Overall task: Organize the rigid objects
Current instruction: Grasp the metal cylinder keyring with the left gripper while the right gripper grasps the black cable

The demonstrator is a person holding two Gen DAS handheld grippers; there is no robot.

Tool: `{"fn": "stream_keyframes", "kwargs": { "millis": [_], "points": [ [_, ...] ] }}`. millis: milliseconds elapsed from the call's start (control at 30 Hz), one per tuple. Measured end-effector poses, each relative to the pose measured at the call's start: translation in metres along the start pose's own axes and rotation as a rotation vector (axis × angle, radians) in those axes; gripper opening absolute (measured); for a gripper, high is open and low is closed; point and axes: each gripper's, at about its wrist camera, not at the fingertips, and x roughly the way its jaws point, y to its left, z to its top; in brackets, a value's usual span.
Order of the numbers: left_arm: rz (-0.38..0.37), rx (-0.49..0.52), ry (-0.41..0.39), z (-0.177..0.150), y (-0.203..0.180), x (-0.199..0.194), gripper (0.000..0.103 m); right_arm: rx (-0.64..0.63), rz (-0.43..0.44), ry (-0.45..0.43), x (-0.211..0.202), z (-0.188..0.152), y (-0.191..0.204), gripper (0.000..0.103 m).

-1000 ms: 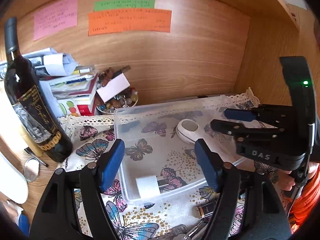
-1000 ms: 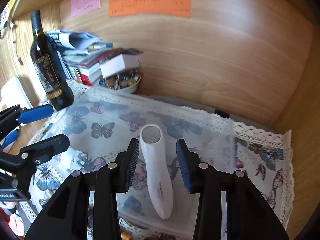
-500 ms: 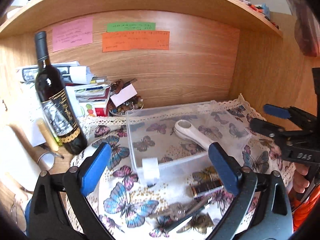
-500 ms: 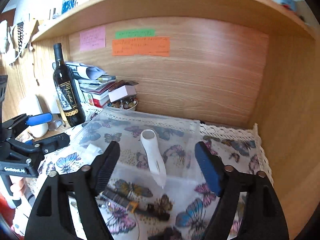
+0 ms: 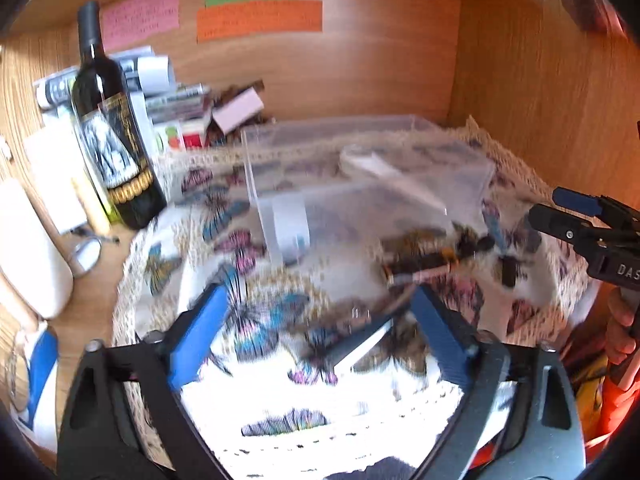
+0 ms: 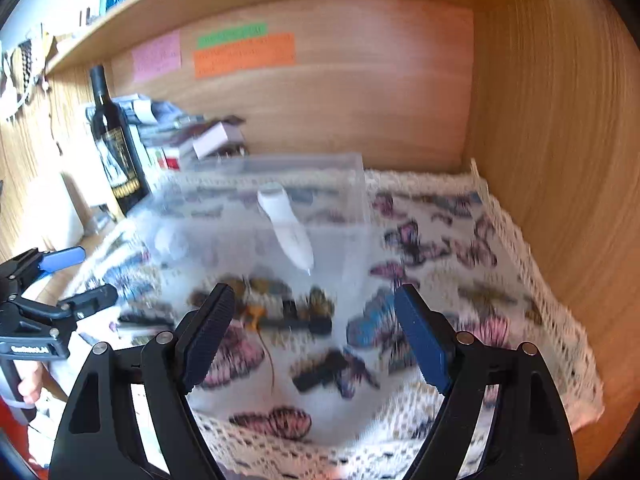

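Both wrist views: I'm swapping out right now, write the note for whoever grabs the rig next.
Left hand-held gripper: open, empty, over the butterfly cloth.
Right hand-held gripper: open, empty, facing the clear bin.
Done: white handheld device and a small white item lie in the bin.
Left: a dark pen-like tool and other small dark pieces lie loose on the cloth in front of the bin; the frames are too blurred to name them.

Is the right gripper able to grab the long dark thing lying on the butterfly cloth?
Probably yes: the right gripper is open, and the dark tool lies uncovered just ahead, outside the clear box.
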Motion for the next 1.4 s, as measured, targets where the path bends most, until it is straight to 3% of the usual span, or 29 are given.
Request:
{"fn": "stream_keyframes", "kwargs": {
  "millis": [300, 367, 667, 1067, 1333, 1400],
  "points": [
    [-0.050, 0.023, 0.105, -0.020, -0.009, 0.027, 0.046, 0.044, 0.015, 0.104, 0.017, -0.028, -0.010, 0.080],
    [-0.090, 0.016, 0.136, -0.022, -0.011, 0.033, 0.039, 0.046, 0.018, 0.119, 0.019, -0.032, -0.011, 0.080],
    [-0.166, 0.063, 0.174, -0.028, -0.032, 0.029, 0.032, 0.061, 0.034, 0.138, 0.027, -0.038, -0.014, 0.079],
    [-0.197, 0.146, 0.200, -0.008, -0.062, 0.058, 0.027, 0.083, 0.056, 0.149, 0.037, -0.040, -0.019, 0.061],
    [-0.222, 0.127, 0.182, -0.005, -0.066, 0.064, 0.016, 0.034, 0.015, 0.126, 0.044, -0.042, -0.013, 0.032],
    [-0.223, 0.108, 0.178, -0.006, -0.062, 0.062, 0.016, 0.054, 0.024, 0.125, 0.045, -0.040, -0.016, 0.032]
  ]
}}
